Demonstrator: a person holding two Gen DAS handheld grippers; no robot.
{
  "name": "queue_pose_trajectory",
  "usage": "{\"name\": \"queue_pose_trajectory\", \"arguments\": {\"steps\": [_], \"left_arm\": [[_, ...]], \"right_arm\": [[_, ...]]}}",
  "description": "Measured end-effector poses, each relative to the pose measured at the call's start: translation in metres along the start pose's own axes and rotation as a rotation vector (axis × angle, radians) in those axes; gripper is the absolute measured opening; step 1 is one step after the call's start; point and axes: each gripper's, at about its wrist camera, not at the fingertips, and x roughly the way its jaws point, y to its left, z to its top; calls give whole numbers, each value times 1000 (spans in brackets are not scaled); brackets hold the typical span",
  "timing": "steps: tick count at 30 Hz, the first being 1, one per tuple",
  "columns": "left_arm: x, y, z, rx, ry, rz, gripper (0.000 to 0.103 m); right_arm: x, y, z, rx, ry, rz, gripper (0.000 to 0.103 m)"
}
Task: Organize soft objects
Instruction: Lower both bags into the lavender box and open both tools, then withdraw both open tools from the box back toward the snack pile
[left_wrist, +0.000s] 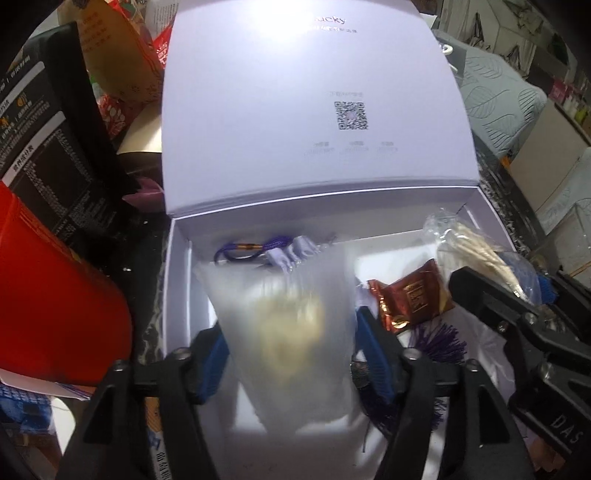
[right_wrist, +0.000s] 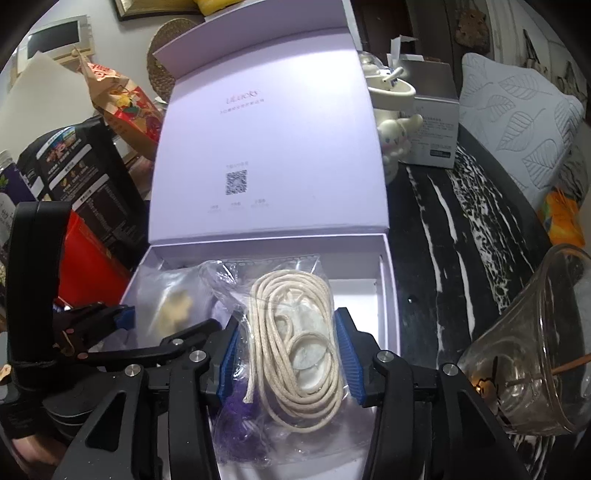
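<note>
Left wrist view showed the left gripper (left_wrist: 291, 354) part open over the lavender box (left_wrist: 177, 258), its blue pads clear of the frosted pouch (left_wrist: 284, 317), which lay blurred between them, long axis running away from the camera into the tray. Beside it, the right gripper (right_wrist: 286, 350) stood narrowly apart around the clear bag of cream cord (right_wrist: 291, 332); the pads looked just off the plastic. Both bags sat inside the box, each directly beneath its own gripper.

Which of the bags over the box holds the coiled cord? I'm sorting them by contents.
The clear plastic bag between the right gripper's blue pads; the frosted bag at the left gripper shows only a blurred yellowish lump.
</note>
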Motion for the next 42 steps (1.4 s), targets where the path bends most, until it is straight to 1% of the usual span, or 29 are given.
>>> {"name": "queue_pose_trajectory", "arguments": {"steps": [1, 3, 7, 8, 11, 15, 18, 21, 27, 33, 36, 42], "left_arm": [[-1, -2, -1, 4, 1, -9, 73], [-1, -4, -1, 6, 8, -21, 81], [-5, -8, 0, 21, -3, -4, 81], [-7, -9, 0, 24, -10, 0, 81], [-16, -10, 0, 23, -35, -6, 81], [-30, -7, 3, 21, -73, -12, 81], [-45, -8, 5, 26, -117, -9, 81], [-63, -7, -1, 33, -164, -3, 81], [-104, -1, -7, 28, -256, -19, 81], [-147, 8, -13, -10, -369, -50, 81], [-165, 14, -16, -19, -411, -53, 81], [-192, 21, -24, -27, -463, -67, 81]], "right_arm": [[0, -1, 0, 6, 2, 0, 50], [1, -5, 0, 26, 11, 8, 53], [1, -7, 1, 27, 20, 10, 54], [0, -6, 1, 24, 20, 6, 56], [-7, -5, 3, 21, 3, 7, 62], [-19, -4, 6, 18, -28, 15, 62], [-33, 0, 8, 6, -61, 13, 62], [-48, 5, 10, -9, -97, 6, 62], [-86, 16, 13, -49, -185, 1, 62], [-128, 24, 12, -85, -285, -4, 63], [-148, 29, 10, -104, -336, 2, 63], [-183, 43, 0, -153, -414, 11, 65]]}}
